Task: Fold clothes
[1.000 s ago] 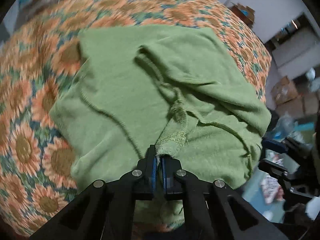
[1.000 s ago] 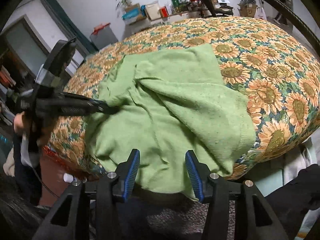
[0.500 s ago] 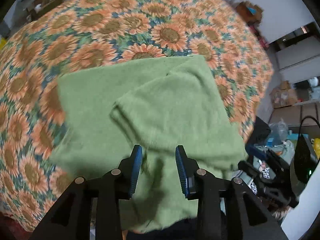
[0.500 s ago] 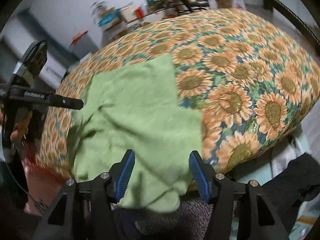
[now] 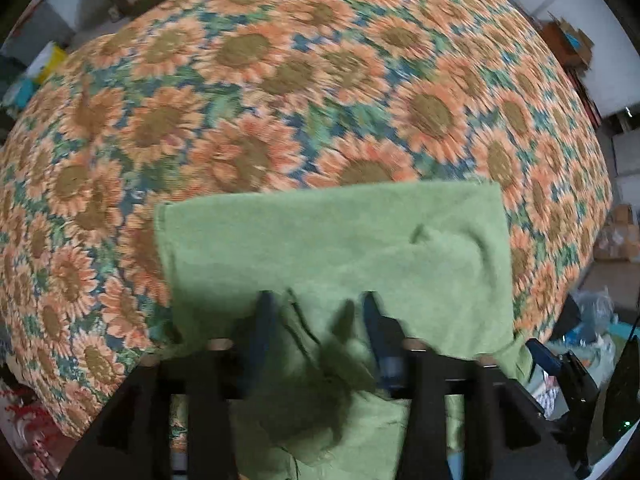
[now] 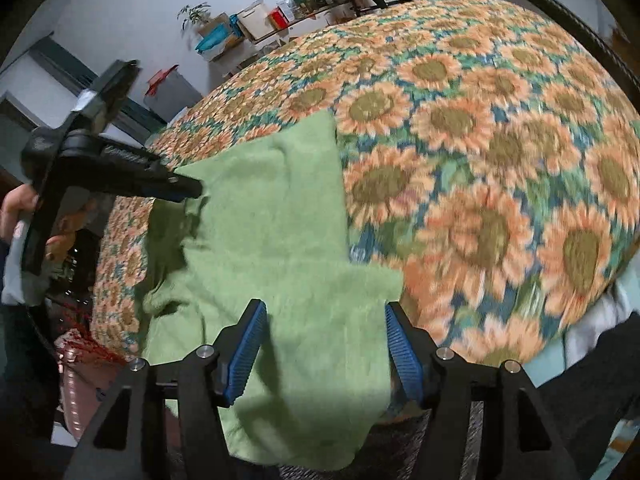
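A green knit garment (image 5: 340, 248) lies folded over on a sunflower-print table cover (image 5: 280, 80), its near part hanging over the table's front edge. My left gripper (image 5: 318, 312) is open just above the garment's near part, with cloth showing between the blurred fingers but not clamped. In the right wrist view the same garment (image 6: 276, 220) spreads from the table edge inward. My right gripper (image 6: 324, 320) stands open over its near edge. The left gripper (image 6: 176, 188) shows there at the garment's left side, held by a hand.
The sunflower cover (image 6: 500, 160) stretches bare to the right and far side. Shelves with boxes and a plant (image 6: 280, 16) line the back wall. Boxes and clutter (image 5: 616, 236) sit on the floor beyond the table's right edge.
My left gripper let go of the garment's edge a second ago and opened; since then both grippers have drawn back toward the near edge, and the garment lies flatter.
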{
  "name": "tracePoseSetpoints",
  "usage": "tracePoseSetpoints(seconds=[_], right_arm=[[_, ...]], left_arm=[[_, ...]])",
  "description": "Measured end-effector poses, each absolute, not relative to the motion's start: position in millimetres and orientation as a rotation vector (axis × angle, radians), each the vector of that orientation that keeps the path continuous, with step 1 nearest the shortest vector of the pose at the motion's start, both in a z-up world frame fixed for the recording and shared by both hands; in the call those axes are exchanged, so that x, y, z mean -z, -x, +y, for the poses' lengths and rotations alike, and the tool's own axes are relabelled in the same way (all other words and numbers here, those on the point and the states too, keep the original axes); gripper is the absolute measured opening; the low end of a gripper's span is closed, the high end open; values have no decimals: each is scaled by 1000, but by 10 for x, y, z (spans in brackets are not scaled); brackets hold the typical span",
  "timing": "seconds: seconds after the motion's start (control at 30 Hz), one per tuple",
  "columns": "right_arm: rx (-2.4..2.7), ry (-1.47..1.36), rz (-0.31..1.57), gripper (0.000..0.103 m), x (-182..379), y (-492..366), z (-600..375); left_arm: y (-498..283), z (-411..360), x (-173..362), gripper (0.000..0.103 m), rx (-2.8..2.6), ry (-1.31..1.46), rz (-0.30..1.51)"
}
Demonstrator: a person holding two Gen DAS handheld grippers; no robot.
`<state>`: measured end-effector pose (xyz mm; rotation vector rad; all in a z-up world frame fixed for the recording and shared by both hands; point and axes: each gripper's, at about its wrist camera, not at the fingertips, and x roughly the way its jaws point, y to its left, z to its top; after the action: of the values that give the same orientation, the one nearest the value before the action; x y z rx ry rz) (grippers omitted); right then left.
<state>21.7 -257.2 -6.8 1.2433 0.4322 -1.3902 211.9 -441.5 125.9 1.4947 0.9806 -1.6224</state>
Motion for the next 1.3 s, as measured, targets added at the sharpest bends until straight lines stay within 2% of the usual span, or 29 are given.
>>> tracePoseSetpoints(seconds=[0.07,0.13,0.17,0.2,0.23,0.27,0.37,0.63,0.83,0.93,1.0,1.03,1.17,1.3], right_arm=[[1387,-1251,474,66,109,-224,-2692],[1381,-1260,517,67,159,-268,-2790],[1391,-1249,543,61,158,-293,-2819],[1404,-1223,570,53,136,-323,-2828],[1406,-1208,581,25,113,-343,-2823],[1400,-1206,575,9,86,-363,-2808],[1415,-1122,595,3,-94,-525,-2718],[1222,-933,548,3,-663,-1346,-2463],[974,-1057,689,2,-43,-2001,-2597],[1061,-1055,691,14,-149,-1805,-2653],[1133,-1043,688,30,-262,-1646,-2685],[1168,-1037,686,42,-319,-1566,-2701],[1311,-1008,676,49,-545,-1247,-2766],[1411,-1021,685,48,-560,-1001,-2935]], left_arm=[[-2101,-4440,-1147,64,1613,-1531,963],[-2099,-4453,-1012,56,1618,-1553,995],[-2100,-4450,-985,44,1629,-1549,991],[-2104,-4430,-1029,13,1654,-1525,950],[-2094,-4402,-1085,7,1697,-1517,932],[-2088,-4380,-1143,7,1734,-1508,914],[-2126,-4432,-1303,7,1780,-1459,906],[-2273,-4749,-1408,7,1792,-1338,1004],[-2312,-4911,-1269,7,1788,-1302,1013],[-2416,-4983,-1201,7,1784,-1299,1016],[-2409,-5039,-1176,7,1783,-1306,1014],[-2452,-5093,-1158,7,1778,-1310,1012],[-2568,-5176,-1143,7,1777,-1301,1001],[-2515,-5261,-1086,7,1739,-1328,934]])
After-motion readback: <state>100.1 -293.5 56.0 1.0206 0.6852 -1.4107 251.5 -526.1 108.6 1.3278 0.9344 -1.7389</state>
